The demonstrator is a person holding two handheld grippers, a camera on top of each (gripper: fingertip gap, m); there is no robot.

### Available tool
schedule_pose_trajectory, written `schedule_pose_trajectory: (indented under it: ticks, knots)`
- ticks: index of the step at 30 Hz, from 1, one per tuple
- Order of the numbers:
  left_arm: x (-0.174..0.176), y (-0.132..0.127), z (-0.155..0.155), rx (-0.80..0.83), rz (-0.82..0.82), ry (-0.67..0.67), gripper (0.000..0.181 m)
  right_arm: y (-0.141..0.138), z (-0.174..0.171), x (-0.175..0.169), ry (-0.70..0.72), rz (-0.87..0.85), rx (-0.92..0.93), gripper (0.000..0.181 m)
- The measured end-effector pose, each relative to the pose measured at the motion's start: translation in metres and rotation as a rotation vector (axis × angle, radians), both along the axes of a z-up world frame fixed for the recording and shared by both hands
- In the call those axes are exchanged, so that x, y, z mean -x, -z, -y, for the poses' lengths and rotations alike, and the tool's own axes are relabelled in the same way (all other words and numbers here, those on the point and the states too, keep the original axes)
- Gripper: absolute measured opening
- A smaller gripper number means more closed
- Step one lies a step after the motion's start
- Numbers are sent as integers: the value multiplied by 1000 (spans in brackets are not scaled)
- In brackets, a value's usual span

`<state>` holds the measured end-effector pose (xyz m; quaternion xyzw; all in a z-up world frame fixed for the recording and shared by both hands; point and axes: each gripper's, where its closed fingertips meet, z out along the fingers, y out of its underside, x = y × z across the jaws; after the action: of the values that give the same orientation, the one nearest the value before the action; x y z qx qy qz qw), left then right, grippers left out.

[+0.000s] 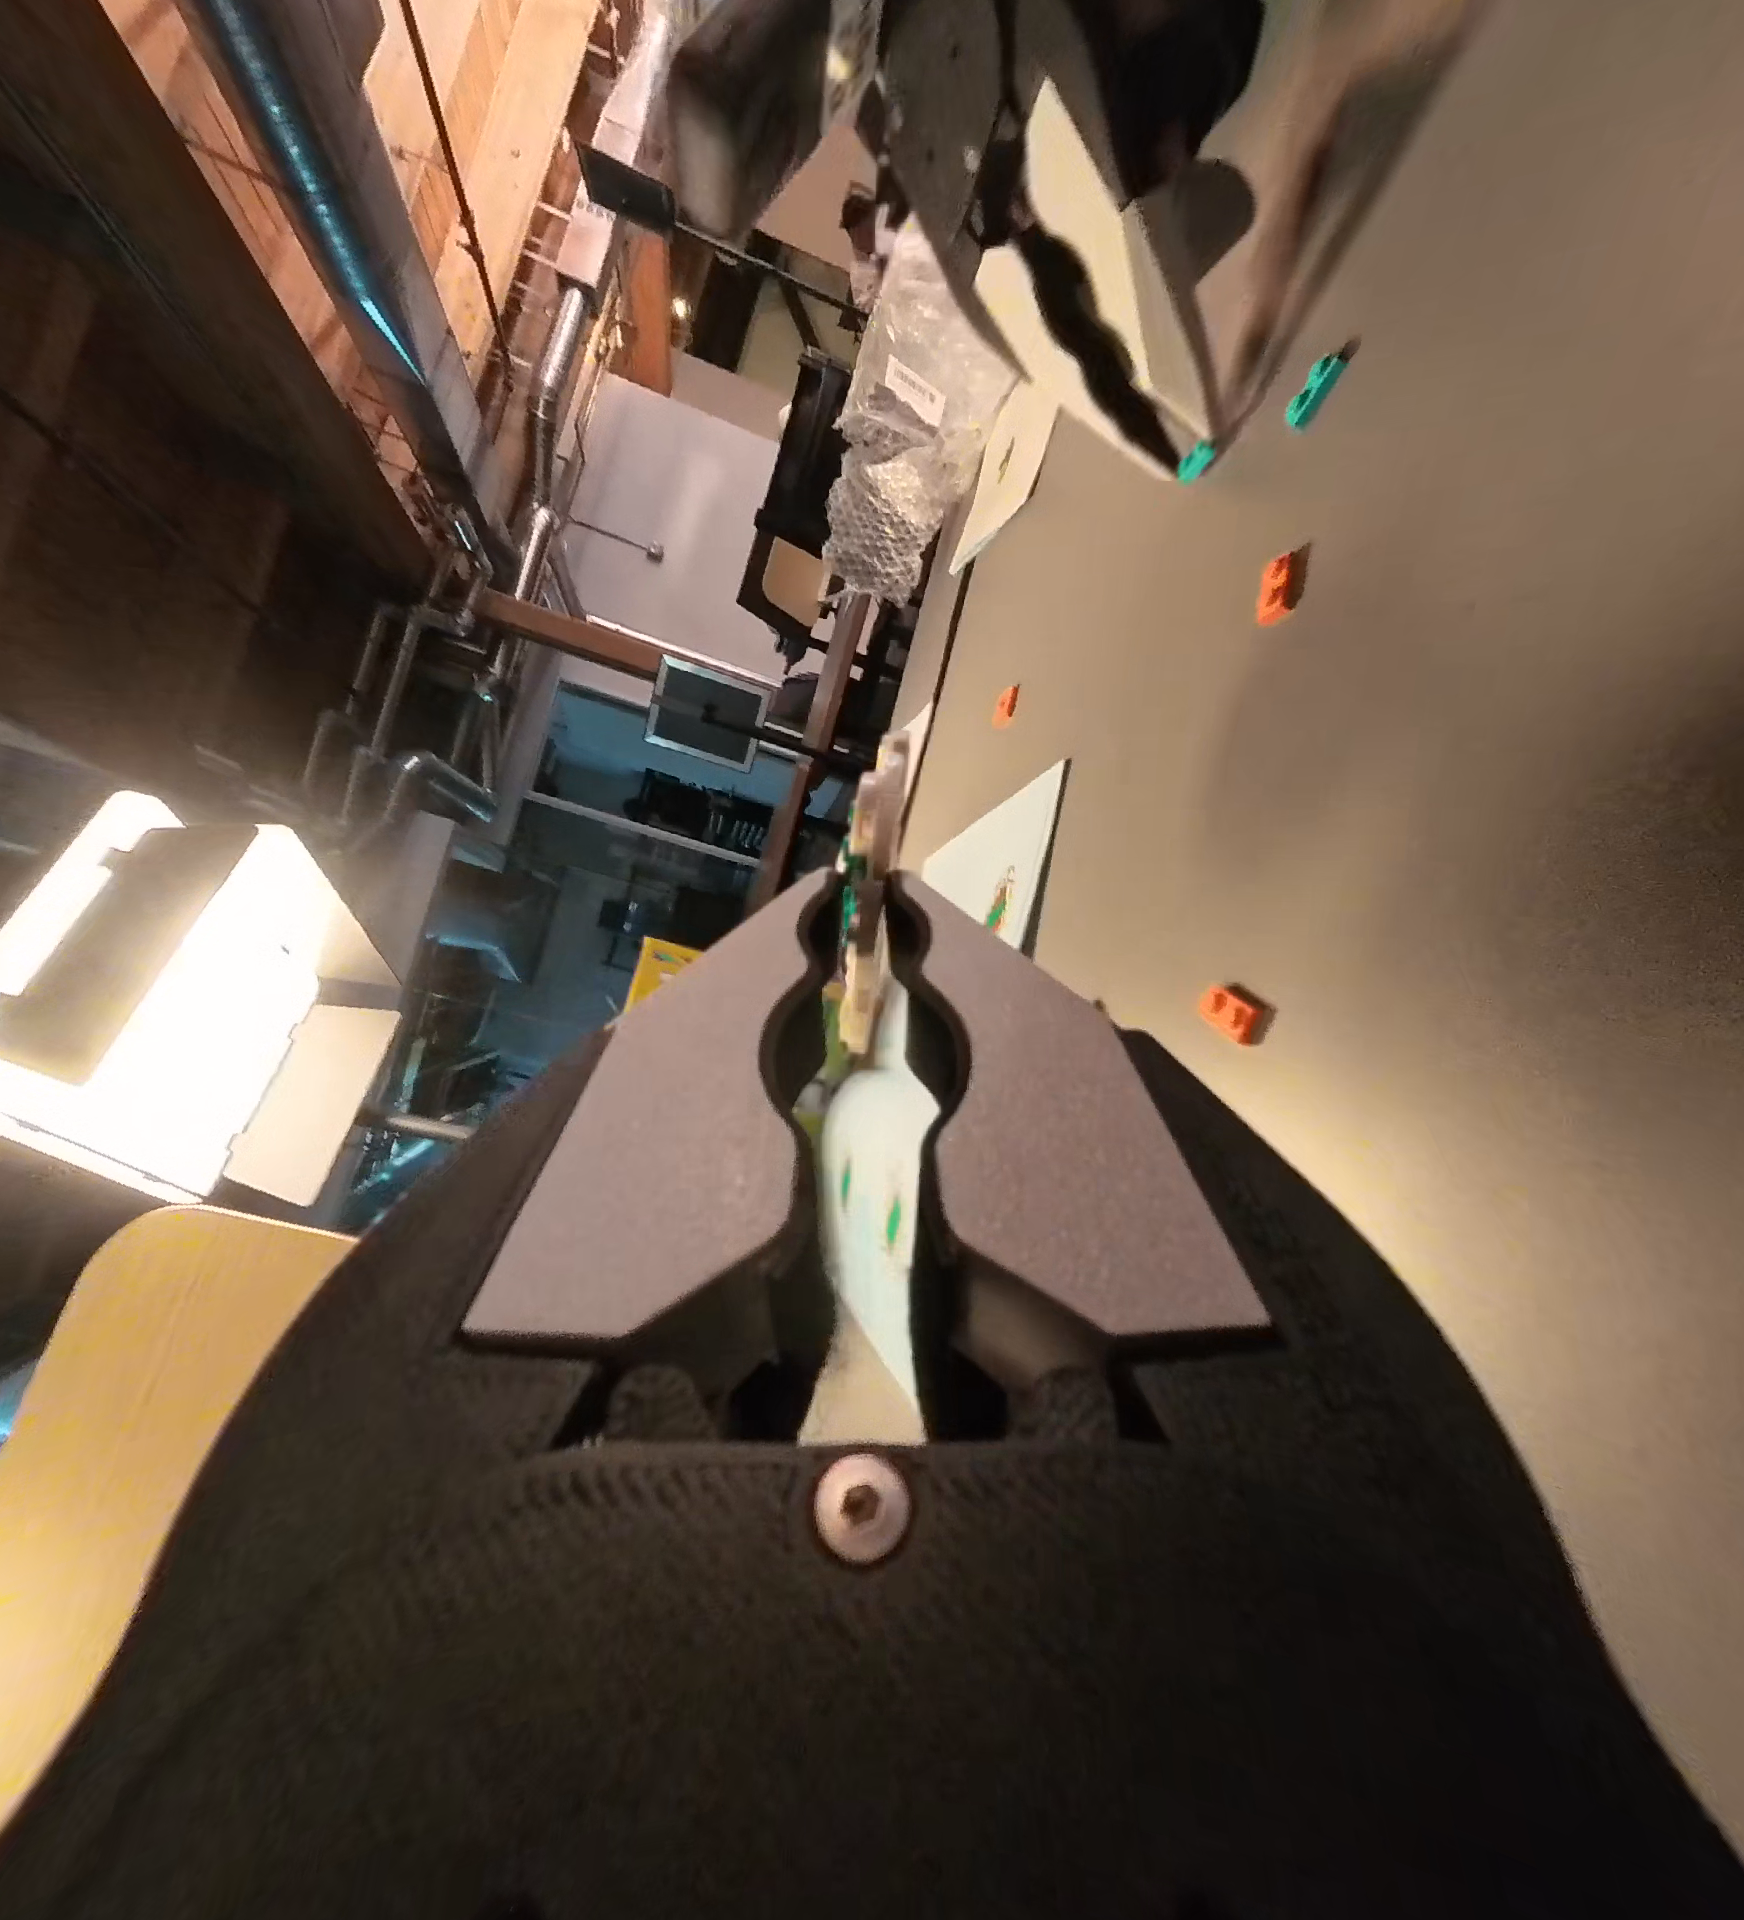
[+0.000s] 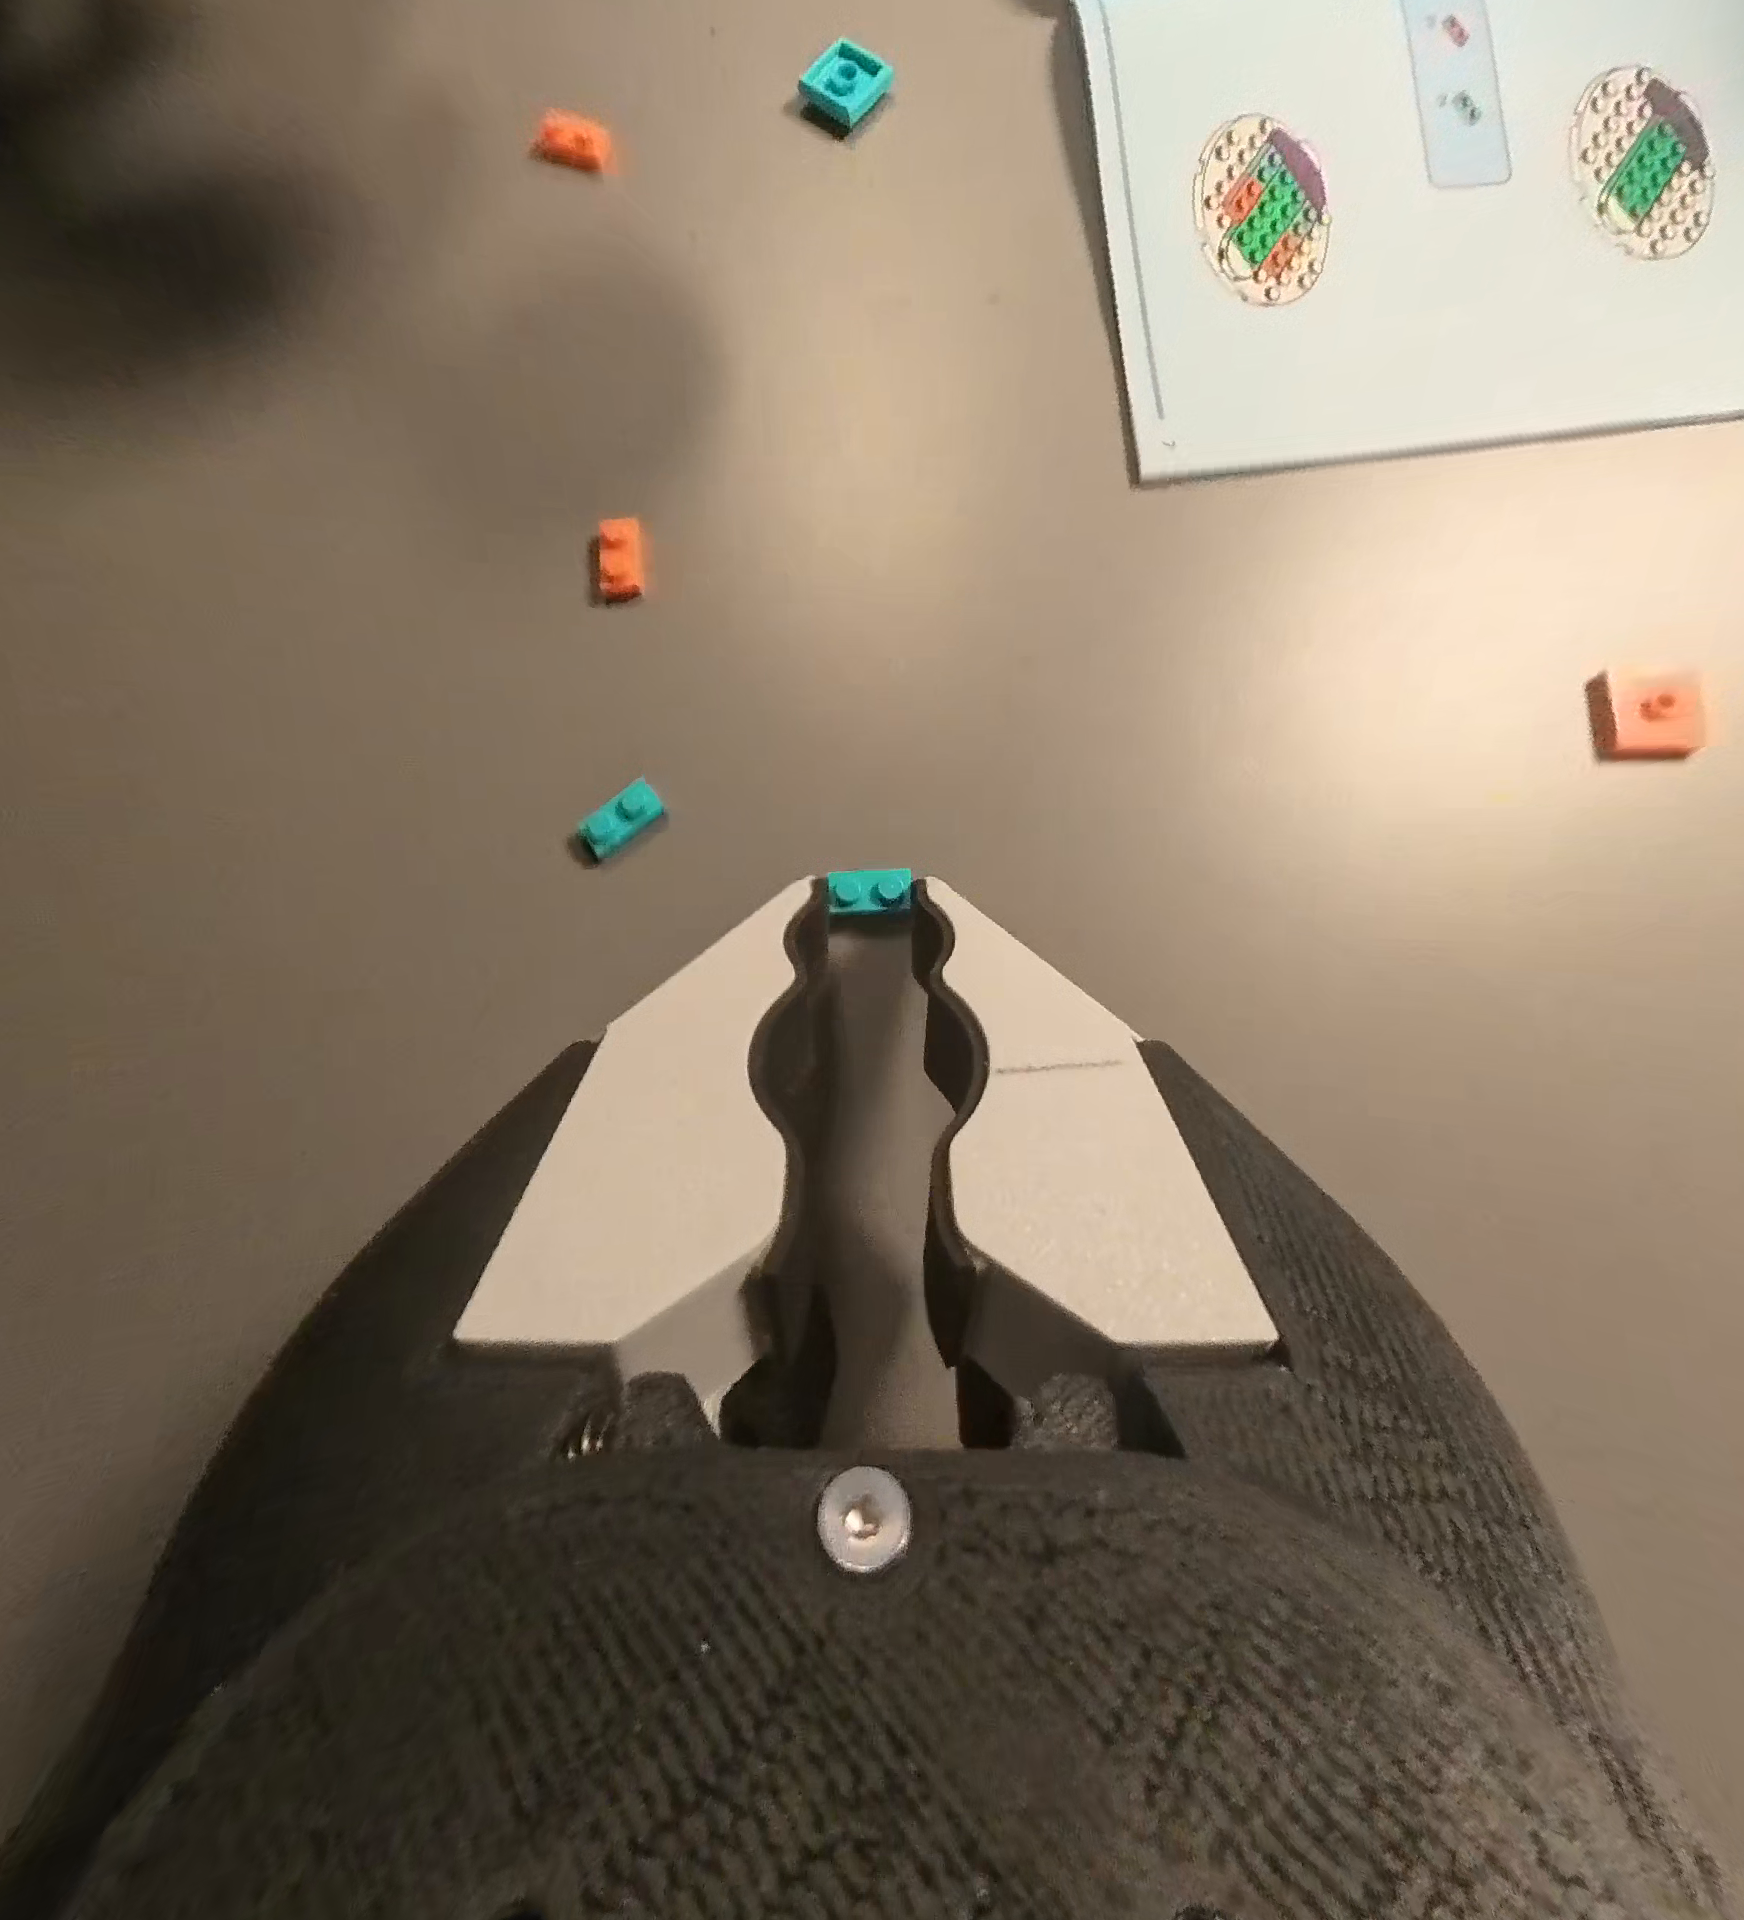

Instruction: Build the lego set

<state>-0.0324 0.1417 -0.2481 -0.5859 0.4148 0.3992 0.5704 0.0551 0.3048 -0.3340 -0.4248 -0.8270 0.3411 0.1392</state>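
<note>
Two grippers are in my views, and around the right one I have plenty of bare table (image 2: pixel 951 623); the nearest edge I can see is the lower border of the instruction sheet (image 2: pixel 1470 343), well ahead and to the right of my fingers. My right gripper (image 2: pixel 869 896) is closed on a teal two-stud plate (image 2: pixel 869 894), pinched across its short ends right at the fingertips, studs facing me; a second teal plate (image 2: pixel 622 821) lies just ahead and to the left of the tips, apart from them. Farther ahead on the left sit an orange plate (image 2: pixel 620 561), another orange piece (image 2: pixel 573 140) and a teal square piece (image 2: pixel 846 83); a pale orange square piece (image 2: pixel 1645 714) lies off to the right, well apart. My left gripper (image 1: pixel 863 894) is turned on its side, off the table, fingers nearly together on a pale, partly built model (image 1: pixel 873 831) that sticks out beyond the tips; blur hides its details. Beyond it I see the right gripper (image 1: pixel 1174 447) touching down with the teal plate (image 1: pixel 1197 460).
</note>
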Motion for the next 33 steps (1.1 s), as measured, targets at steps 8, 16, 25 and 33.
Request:
schedule_pose_trajectory:
  ticks: [8, 16, 25, 33]
  knots:
    - [-12, -37, -3, -134, -206, 55, 6, -118, 117, 76, -129, -148, 100, 14]
    - [-6, -56, 4, -197, -255, 24, 6, -133, 136, 87, -184, -128, 31, 14]
    - [-19, -61, 7, -229, -242, 87, 7, -159, 152, 74, -372, -158, 77, 14]
    - [-27, -65, 9, -253, -216, 119, 7, -157, 159, 76, -422, -167, -8, 14]
